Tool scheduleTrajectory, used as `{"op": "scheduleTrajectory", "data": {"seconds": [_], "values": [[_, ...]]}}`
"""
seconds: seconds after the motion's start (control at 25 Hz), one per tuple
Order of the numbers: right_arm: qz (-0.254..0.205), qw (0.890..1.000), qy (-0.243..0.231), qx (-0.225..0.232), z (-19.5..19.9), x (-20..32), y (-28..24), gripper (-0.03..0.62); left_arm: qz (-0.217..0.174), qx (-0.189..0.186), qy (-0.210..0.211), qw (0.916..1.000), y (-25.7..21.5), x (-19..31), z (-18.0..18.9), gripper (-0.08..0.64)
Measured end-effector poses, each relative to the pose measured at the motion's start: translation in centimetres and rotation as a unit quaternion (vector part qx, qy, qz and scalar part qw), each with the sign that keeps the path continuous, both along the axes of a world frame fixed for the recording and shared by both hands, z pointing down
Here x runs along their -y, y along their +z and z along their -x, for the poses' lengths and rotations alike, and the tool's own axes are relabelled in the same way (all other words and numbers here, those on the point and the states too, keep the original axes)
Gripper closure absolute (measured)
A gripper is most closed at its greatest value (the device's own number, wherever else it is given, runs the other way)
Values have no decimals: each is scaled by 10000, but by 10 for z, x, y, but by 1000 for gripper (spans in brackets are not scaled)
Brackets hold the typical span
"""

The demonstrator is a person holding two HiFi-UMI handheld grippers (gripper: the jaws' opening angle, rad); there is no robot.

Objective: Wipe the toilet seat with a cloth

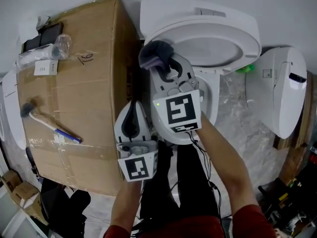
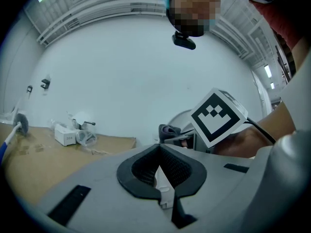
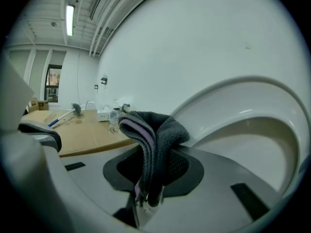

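A white toilet (image 1: 233, 21) stands against the wall with its seat and lid (image 1: 213, 46) raised; the raised seat (image 3: 252, 115) curves at the right of the right gripper view. My right gripper (image 1: 161, 61) is shut on a folded dark grey cloth (image 1: 151, 53) at the toilet's left front rim. The cloth (image 3: 155, 130) sticks up out of the closed jaws of that gripper (image 3: 148, 178). My left gripper (image 1: 133, 108) hangs lower left beside the box, shut with nothing in it. In its own view the left gripper (image 2: 158, 171) is empty, and the cloth (image 2: 167, 130) shows beyond it.
A large cardboard box (image 1: 74, 93) stands close on the toilet's left, carrying a small mallet (image 1: 44, 120), a plastic bottle (image 1: 47, 51) and a little white carton (image 1: 45, 67). Another white fixture (image 1: 282, 88) stands to the right. The person's legs are below the grippers.
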State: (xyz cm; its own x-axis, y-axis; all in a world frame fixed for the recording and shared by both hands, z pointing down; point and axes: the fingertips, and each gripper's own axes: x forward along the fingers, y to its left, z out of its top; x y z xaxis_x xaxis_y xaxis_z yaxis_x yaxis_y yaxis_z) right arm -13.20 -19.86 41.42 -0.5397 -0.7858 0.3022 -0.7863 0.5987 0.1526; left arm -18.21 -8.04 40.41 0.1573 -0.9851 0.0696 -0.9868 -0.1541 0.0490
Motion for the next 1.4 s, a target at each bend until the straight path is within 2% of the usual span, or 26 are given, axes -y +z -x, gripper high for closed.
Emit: {"op": "scheduleTrajectory", "data": {"seconds": [0.2, 0.4, 0.6, 0.72, 0.92, 1.08, 1.2, 1.4], "values": [[-272, 9993, -160, -220, -10, 0, -25, 517, -45, 28, 103, 9999, -11, 3, -17, 548], [-474, 9986, 94, 234, -36, 10, -64, 517, -124, 13, 194, 9997, -23, 8, -36, 548], [-744, 9971, 2, -164, -64, 11, -79, 517, -230, 82, 373, 9990, -36, 17, -58, 548], [-897, 9959, 100, 32, -88, 11, -92, 517, -307, 82, 480, 9983, -42, 22, -74, 548], [-1132, 9916, 474, 411, -145, 11, -109, 517, -366, 106, 702, 9968, -46, 29, -107, 548], [-1338, 9876, 796, 187, -188, 9, -106, 517, -329, 96, 898, 9954, -43, 32, -130, 548], [-1227, 9858, 1115, 283, -220, 7, -98, 517, -262, 106, 1018, 9944, -39, 34, -144, 548], [-1007, 9794, 1748, 57, -277, 1, -65, 517, -187, 158, 1154, 9930, -30, 36, -161, 548]]}}
